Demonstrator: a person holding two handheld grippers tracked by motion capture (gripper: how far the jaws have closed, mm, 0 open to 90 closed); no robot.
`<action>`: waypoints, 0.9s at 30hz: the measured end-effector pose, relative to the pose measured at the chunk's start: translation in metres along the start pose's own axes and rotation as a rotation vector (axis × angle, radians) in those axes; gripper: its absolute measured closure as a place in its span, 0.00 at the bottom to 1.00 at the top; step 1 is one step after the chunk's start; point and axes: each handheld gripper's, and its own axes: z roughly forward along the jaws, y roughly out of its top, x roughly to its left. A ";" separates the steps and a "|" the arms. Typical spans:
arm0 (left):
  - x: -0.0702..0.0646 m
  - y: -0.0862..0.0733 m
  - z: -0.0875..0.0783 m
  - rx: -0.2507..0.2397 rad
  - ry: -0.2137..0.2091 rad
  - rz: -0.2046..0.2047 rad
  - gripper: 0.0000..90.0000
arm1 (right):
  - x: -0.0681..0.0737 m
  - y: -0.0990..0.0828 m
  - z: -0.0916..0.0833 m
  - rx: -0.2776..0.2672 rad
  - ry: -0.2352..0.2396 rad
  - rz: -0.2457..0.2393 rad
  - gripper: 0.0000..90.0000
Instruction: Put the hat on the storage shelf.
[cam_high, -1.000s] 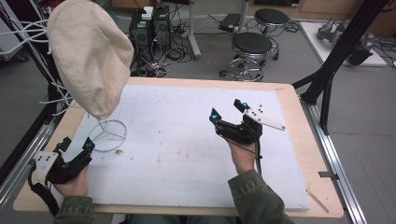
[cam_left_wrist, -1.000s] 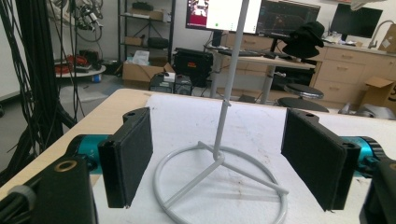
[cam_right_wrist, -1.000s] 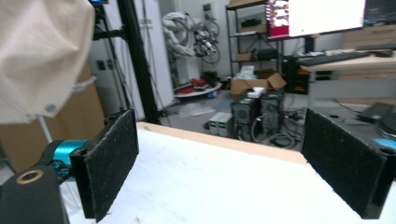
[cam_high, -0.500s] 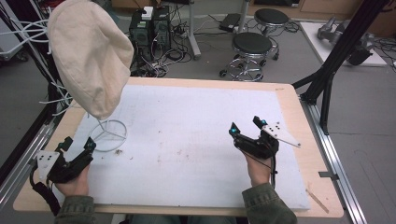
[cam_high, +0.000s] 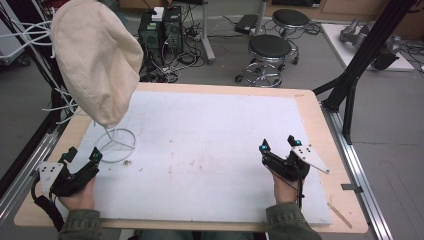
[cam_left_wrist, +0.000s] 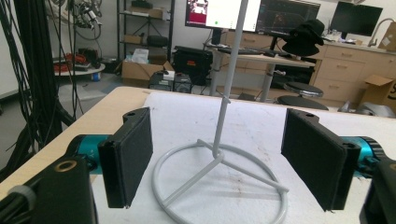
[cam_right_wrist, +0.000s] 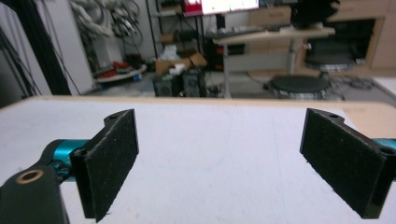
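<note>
The cream hat (cam_high: 95, 60) sits on top of a white wire stand (cam_high: 116, 145) at the far left of the worktop (cam_high: 210, 145), hanging over the stand's ring base. In the left gripper view the stand's thin pole (cam_left_wrist: 229, 79) rises from that ring (cam_left_wrist: 219, 182), framed between the two black jaws. The left tool (cam_high: 81, 159) rests at the near left corner, just beside the ring, jaws spread wide and gripping nothing. The right tool (cam_high: 278, 145) lies well apart at the near right side, over the white mat (cam_high: 210, 130), jaws likewise spread and empty. Behind the worktop stand two stools (cam_high: 270, 47) and computer boxes (cam_high: 160, 27) on the floor.
</note>
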 end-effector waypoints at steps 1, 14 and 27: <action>0.000 0.000 0.000 0.000 -0.001 0.000 0.28 | 0.000 -0.001 0.000 0.011 -0.009 0.002 0.12; 0.000 -0.001 0.002 0.005 -0.019 -0.001 0.28 | 0.001 -0.002 -0.001 0.006 -0.013 0.009 0.12; 0.000 0.000 0.001 0.006 -0.022 0.000 0.28 | -0.005 -0.002 -0.002 0.014 -0.024 0.040 0.12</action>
